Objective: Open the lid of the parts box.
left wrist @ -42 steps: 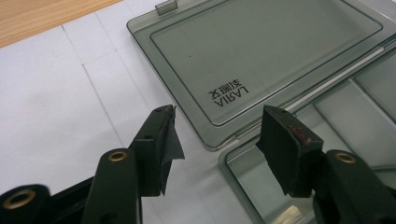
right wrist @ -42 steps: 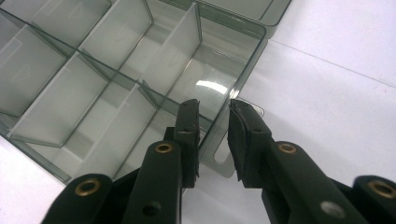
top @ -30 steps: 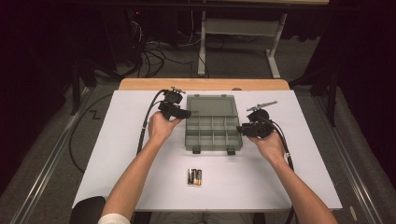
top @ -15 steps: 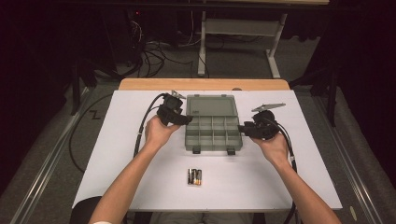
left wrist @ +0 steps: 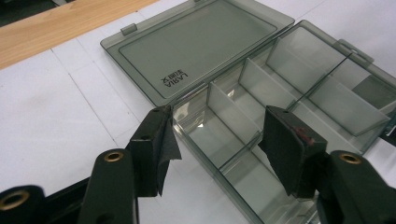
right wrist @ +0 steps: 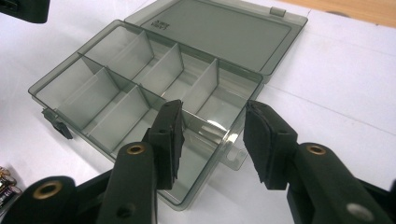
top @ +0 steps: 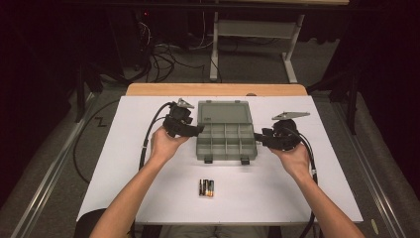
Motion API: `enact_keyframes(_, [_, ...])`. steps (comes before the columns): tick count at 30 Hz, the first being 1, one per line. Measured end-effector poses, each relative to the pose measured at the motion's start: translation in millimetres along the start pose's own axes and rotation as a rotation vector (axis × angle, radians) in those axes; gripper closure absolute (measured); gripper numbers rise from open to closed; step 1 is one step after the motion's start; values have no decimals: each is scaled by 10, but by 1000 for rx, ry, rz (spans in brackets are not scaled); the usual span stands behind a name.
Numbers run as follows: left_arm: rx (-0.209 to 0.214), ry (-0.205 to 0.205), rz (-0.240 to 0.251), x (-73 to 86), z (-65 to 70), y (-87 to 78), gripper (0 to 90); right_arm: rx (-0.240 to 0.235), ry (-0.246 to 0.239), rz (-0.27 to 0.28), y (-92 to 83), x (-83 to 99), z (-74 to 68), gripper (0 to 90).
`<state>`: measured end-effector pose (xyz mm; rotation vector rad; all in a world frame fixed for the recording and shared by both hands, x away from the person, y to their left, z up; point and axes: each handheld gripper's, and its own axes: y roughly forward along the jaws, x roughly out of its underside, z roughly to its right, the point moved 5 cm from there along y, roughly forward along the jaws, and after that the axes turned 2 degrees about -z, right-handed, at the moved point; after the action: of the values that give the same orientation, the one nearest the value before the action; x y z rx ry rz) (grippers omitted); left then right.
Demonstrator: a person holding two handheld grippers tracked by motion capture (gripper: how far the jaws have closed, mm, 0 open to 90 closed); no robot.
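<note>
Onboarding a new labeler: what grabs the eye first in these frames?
The open grey compartment box at the middle of the white table, its lid lying flat behind the empty compartments. The left gripper and right gripper flank its two ends, both with jaws open; the right's have just been opening, gripping nothing. A few batteries lie in front of the box, nearer the person.

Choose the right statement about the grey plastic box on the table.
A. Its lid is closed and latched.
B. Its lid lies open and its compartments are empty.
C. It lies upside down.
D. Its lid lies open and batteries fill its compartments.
B: the box has its lid folded flat behind it, its compartments hold nothing, and the batteries lie on the table in front of it.
</note>
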<state>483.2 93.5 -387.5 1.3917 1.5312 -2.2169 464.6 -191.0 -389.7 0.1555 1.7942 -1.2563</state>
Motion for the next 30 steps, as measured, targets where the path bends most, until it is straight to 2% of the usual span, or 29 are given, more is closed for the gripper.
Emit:
enact_keyframes(3, [11,3,7,15,25,-15,430,0,-2,12,-14,-2,-2,580])
enact_keyframes(5, [3,10,3,39,33,-17,422,-4,-1,18,-22,2,-2,576])
enact_keyframes(13, [11,-13,8,118,7,-76,396,-13,2,29,-64,52,0,560])
enact_keyframes(17, [-1,-15,29,141,10,-129,381,-11,0,38,-90,80,10,539])
enact_keyframes(22, [5,-9,48,209,23,-181,383,-12,4,58,-132,105,27,526])
enact_keyframes(30, [5,-23,77,309,-9,-243,382,-12,-13,79,-171,159,17,514])
